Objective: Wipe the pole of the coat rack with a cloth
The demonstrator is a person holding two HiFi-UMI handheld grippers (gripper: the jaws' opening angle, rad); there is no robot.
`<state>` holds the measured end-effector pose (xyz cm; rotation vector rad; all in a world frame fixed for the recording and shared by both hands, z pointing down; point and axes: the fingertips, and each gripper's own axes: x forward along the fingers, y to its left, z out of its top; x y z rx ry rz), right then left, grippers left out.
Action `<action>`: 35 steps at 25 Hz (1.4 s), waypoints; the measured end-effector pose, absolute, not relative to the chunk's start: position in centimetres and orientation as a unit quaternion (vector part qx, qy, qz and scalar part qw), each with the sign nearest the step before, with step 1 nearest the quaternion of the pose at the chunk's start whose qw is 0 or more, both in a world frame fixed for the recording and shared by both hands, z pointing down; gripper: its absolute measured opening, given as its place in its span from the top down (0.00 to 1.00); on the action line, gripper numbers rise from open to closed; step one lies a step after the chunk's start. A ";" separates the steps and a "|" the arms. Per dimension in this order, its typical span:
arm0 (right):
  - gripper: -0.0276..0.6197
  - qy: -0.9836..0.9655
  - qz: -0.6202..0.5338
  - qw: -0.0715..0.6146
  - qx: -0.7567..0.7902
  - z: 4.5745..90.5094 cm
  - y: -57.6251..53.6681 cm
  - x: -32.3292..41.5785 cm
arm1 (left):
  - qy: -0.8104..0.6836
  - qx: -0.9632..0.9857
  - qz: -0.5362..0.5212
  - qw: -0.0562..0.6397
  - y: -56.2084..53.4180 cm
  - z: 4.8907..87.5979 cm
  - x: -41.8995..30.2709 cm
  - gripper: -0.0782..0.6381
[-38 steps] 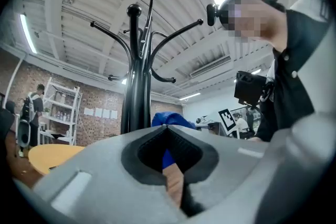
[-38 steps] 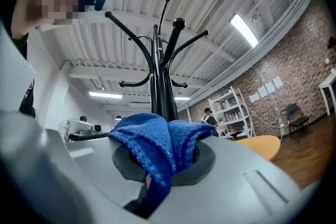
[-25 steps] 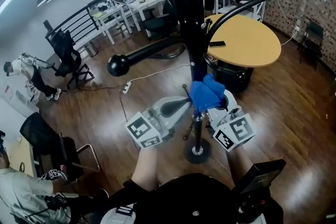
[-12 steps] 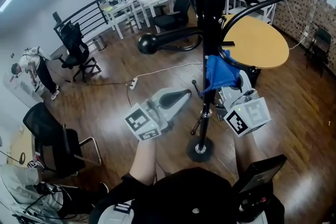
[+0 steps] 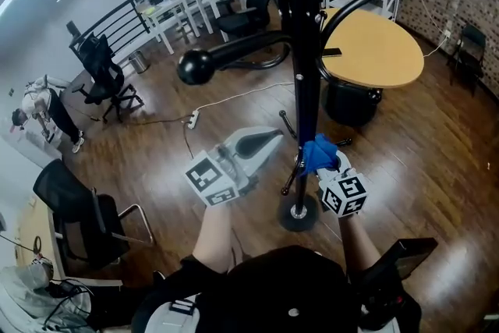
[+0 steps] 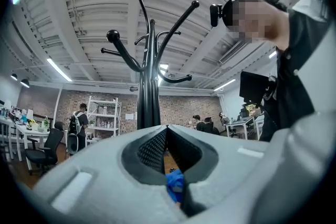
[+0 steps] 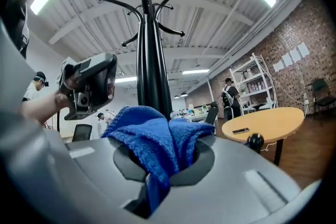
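The black coat rack pole (image 5: 302,66) rises from a round base (image 5: 299,213) on the wooden floor. My right gripper (image 5: 320,161) is shut on a blue cloth (image 5: 317,153), which is pressed against the pole low down, just above the base. In the right gripper view the cloth (image 7: 155,139) bulges out of the jaws, with the pole (image 7: 152,60) right behind it. My left gripper (image 5: 273,136) hovers to the left of the pole, shut with nothing in it. In the left gripper view the rack (image 6: 149,81) stands ahead.
A round wooden table (image 5: 378,51) stands behind the rack on the right. Black office chairs (image 5: 101,74) (image 5: 74,210) are at the left. A power strip with a cable (image 5: 191,118) lies on the floor. A person (image 5: 43,109) is at the far left.
My right gripper carried the cloth up the pole, then slid it down to just above the base. The left gripper stayed about where it was.
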<state>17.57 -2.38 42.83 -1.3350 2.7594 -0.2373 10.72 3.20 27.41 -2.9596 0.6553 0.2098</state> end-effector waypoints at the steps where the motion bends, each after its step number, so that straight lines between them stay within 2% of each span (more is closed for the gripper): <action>1: 0.90 0.897 -0.085 0.026 -0.433 44.1 -2.3 17.5 | 0.215 -0.973 0.069 0.050 3.2 27.5 10.8 0.90; 5: 0.90 0.897 -0.112 0.012 -0.428 46.7 -1.7 17.5 | 0.219 -0.972 0.068 0.045 3.4 27.9 11.0 0.90; 8: 0.90 0.893 -0.139 0.051 -0.425 45.1 -1.8 18.1 | 0.219 -0.973 0.067 0.040 3.4 28.4 11.3 0.90; 14: 0.90 0.903 -0.033 0.168 -0.393 29.5 -1.4 17.2 | 0.225 -0.971 0.072 0.036 3.5 28.8 10.6 0.90; 18: 0.90 0.902 0.053 0.213 -0.372 19.7 -1.0 16.7 | 0.223 -0.971 0.075 0.040 3.7 28.6 10.7 0.90; 22: 0.90 0.896 0.096 0.224 -0.371 15.3 -0.8 16.8 | 0.223 -0.970 0.080 0.045 4.0 28.2 10.4 0.90; 27: 0.90 0.908 0.088 0.184 -0.366 19.5 -1.0 16.7 | 0.228 -0.970 0.076 0.048 3.6 28.0 10.1 0.90; 35: 0.90 0.924 -0.050 0.106 -0.363 39.5 -1.5 17.0 | 0.232 -0.969 0.071 0.043 2.9 27.9 10.6 0.90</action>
